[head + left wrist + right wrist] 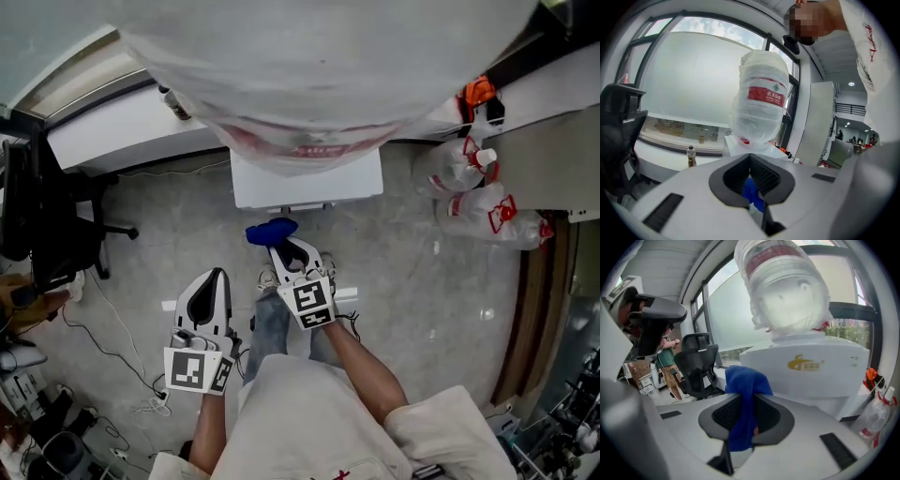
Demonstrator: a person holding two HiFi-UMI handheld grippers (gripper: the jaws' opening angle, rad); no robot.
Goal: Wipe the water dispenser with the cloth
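The white water dispenser [305,178] stands ahead of me with a plastic-wrapped water bottle [319,75] on top. My right gripper [286,246] is shut on a blue cloth [270,230], held a short way in front of the dispenser's face. In the right gripper view the cloth [745,380] hangs bunched between the jaws of that gripper [743,399], with the dispenser [811,376] and bottle [783,282] close behind. My left gripper [208,291] hangs lower left, jaws together, holding nothing I can see. From the left gripper [750,157], the bottle [761,103] is farther off.
A black office chair [42,216] stands at the left beside a white window ledge [122,127] carrying a small bottle [691,156]. Clear plastic bottles with red parts [473,187] lie on the floor at the right. Cables [112,337] trail over the floor at lower left.
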